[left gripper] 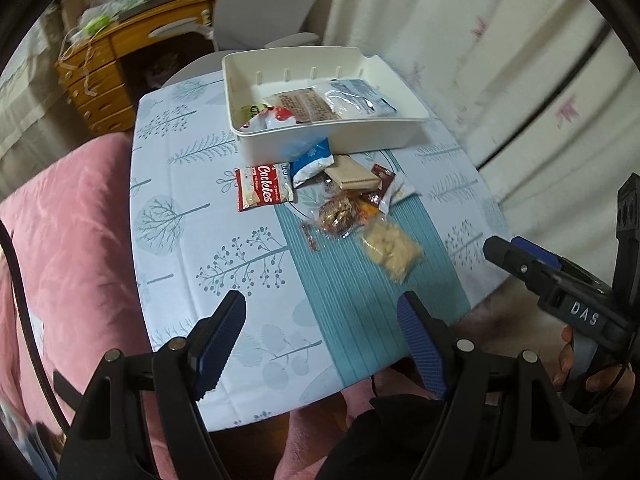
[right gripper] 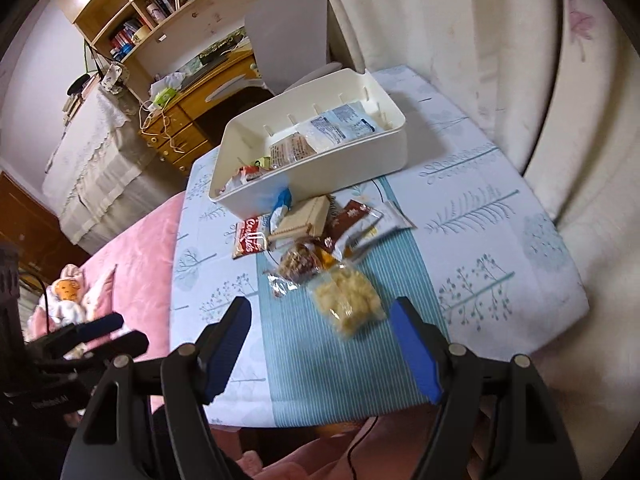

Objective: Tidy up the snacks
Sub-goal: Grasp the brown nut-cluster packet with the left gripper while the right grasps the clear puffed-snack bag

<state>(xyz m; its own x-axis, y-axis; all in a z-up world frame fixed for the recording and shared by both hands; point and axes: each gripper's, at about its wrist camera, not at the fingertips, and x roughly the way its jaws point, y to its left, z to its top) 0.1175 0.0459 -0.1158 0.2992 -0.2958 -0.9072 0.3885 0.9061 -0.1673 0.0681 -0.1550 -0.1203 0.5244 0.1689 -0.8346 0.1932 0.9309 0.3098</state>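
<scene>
While both tools, the left tool [left gripper: 320, 344] and right tool [right gripper: 320, 344], hang empty with jaws apart, loose snacks [left gripper: 344, 204] lie heaped on the counter [left gripper: 192, 240] beside the white tray [left gripper: 320, 140].

The white bin [left gripper: 320, 136] hides part of the blue-and-white packet [left gripper: 310, 160] lying against its front wall; smaller wrappers [right gripper: 352, 224] overlap, perhaps chocolate, labels unreadable.

Pale floral curtains [right gripper: 460, 40] hanging along the right side, daylight glowing thru. Wooden desk w/ drawers [left gripper: 100, 76] and bookshelf [right gripper: 160, 4] standing at back, grey chair [right gripper: 288, 28] beside. Pink blanket [left gripper: 72, 248] lying left of tabletop [left gripper: 192, 248].
</scene>
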